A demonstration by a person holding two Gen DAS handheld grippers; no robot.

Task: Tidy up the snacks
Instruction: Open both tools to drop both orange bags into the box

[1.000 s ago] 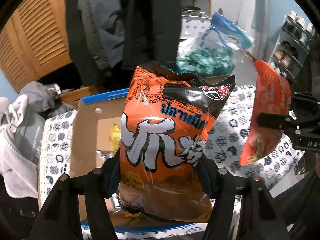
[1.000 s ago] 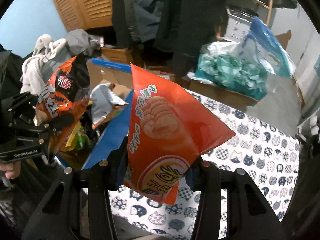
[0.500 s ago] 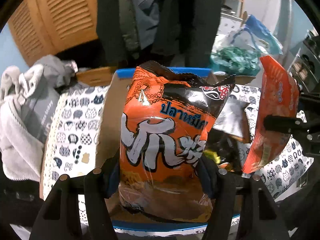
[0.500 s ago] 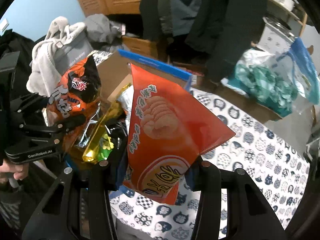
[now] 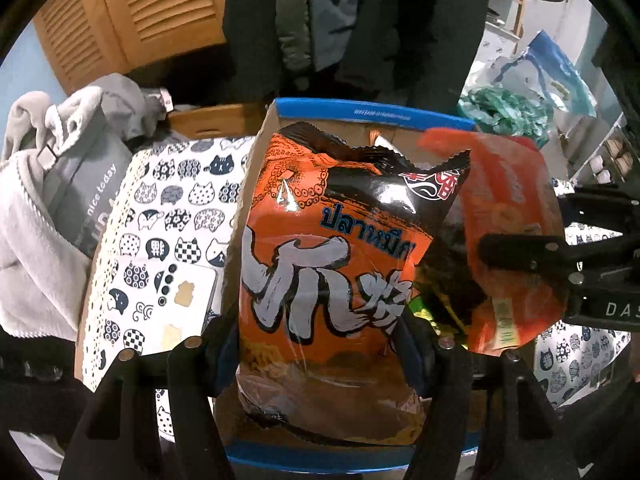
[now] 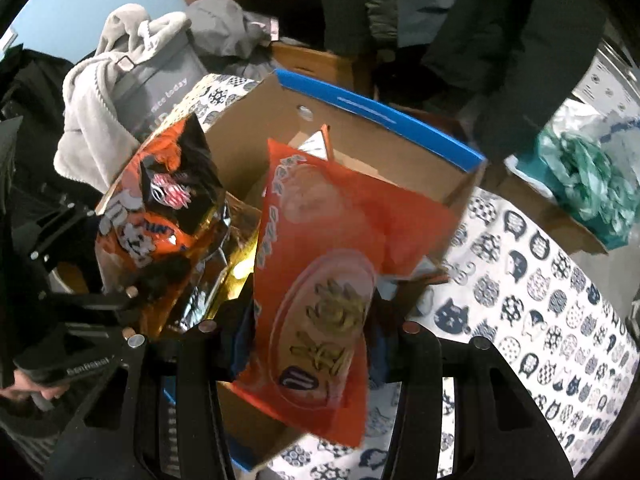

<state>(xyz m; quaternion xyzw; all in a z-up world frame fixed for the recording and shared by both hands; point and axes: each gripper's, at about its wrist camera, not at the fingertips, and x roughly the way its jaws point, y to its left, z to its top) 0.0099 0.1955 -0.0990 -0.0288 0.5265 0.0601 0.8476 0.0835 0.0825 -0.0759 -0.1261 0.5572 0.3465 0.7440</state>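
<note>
The left gripper point(image 5: 320, 344) was clamped on the lower half of an orange and black squid snack bag point(image 5: 332, 264), its fingers point(image 5: 226, 350) pressing in from both sides. The bag stood upright between them, hanging over the open cardboard box point(image 5: 372, 114) with the blue rim. The right gripper point(image 6: 310, 336) was closed on a red snack bag point(image 6: 320, 272) printed with a plate of fries, squeezing it low down, and that bag too hung over the box, tilted and a little blurred. In the left wrist view the red bag sat just to the right of the squid bag, the two almost touching. In the right wrist view the squid bag was to the left of the red one, with shiny gold and black packets point(image 6: 236, 256) lying in the box beneath them. The box rested on a cloth with cat faces point(image 6: 540, 304). Beside the cloth lay a heap of grey clothing point(image 5: 48, 208). Dark coats point(image 5: 360, 20) hung behind the box, and a green bundle in a clear sack point(image 6: 592, 176) sat off to the right.
</note>
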